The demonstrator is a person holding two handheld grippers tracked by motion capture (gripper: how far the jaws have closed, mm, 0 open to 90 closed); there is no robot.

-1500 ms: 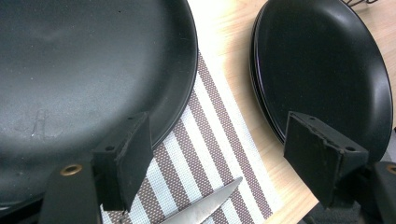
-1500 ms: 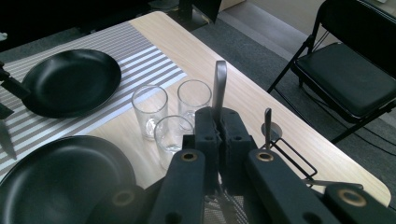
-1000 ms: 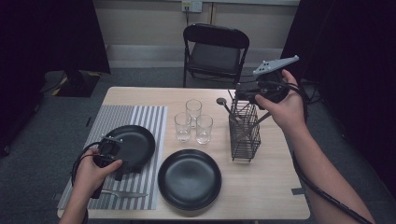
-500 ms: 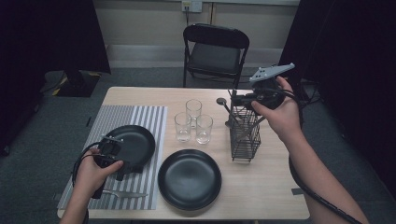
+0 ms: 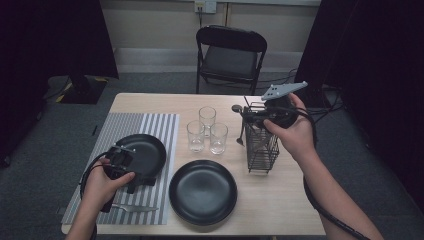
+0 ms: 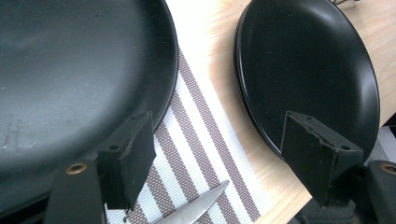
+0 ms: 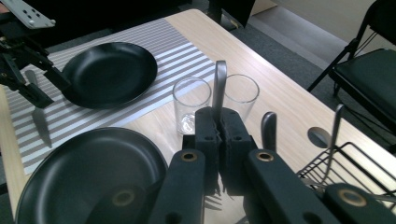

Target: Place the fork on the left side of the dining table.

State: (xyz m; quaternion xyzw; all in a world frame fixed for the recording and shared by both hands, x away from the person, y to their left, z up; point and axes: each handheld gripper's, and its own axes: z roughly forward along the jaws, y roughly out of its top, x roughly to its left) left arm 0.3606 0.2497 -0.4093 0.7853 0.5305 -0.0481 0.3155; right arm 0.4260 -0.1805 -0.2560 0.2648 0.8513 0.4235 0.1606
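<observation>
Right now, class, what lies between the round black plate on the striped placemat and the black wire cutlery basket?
Three clear drinking glasses, seen in the high view.

I see my bare forearms, black grippers with brass-ringed screws on blocky black jaws, black cables trailing, and a grey three-cornered plate on top

Nothing to read here

I find no words, labels, brands, numbers or signs on anything in front of me.
</observation>
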